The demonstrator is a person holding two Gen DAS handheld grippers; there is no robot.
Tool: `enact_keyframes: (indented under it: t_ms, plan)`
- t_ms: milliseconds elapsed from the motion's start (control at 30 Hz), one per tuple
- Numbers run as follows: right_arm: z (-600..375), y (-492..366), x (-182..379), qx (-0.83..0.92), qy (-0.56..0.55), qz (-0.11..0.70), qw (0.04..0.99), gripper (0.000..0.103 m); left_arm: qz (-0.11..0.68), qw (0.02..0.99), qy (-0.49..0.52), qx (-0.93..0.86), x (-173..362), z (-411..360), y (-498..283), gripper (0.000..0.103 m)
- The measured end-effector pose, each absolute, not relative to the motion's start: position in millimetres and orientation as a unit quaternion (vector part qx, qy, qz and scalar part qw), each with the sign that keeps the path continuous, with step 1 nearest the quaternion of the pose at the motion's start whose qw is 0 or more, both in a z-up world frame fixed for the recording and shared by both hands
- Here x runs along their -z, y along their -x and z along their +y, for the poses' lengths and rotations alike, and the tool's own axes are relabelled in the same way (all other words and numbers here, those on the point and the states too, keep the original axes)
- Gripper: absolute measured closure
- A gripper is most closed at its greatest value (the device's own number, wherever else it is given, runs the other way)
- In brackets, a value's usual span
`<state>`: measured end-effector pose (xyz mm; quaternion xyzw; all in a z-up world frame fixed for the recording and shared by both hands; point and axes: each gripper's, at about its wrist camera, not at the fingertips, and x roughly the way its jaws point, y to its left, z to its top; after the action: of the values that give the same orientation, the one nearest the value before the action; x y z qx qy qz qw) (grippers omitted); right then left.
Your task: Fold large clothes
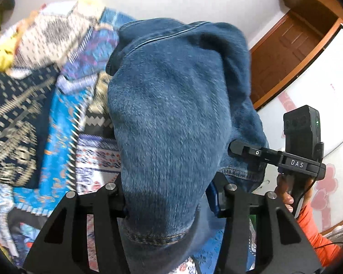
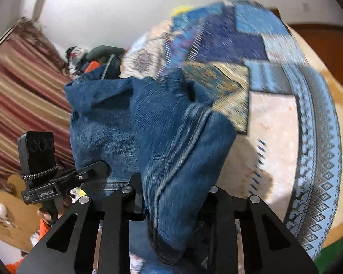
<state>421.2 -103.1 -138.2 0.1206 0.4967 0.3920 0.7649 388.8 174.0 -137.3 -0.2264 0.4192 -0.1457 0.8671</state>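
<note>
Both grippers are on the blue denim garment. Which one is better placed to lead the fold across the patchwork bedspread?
Right, probably. The right gripper pinches a narrow folded edge of the blue denim garment, with bare patchwork bedspread beside it. The left gripper holds a thicker bunch that hides its side.

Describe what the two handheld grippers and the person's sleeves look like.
Both grippers are matte black, with angular cut-out linkages and silver pivot bolts. The right gripper carries a boxy black camera module with a green light, white "DAS" lettering and a thin black cable. The left gripper has white lettering and a braided cord. The sleeve is orange.
</note>
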Motion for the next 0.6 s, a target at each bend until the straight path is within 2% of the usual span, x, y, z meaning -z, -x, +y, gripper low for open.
enact_keyframes:
  t_ms: [333,600]
  plan:
    - [-28,-384,65,-0.45,-0.099,0.421,0.781,0.08,0.324,0.915,0.214,0.106,56,249,-320,0.054]
    - [59,-393,69,-0.469,-0.088,0.426,0.769,0.08,0.308,0.923,0.223,0.056,49,330,-303,0.054]
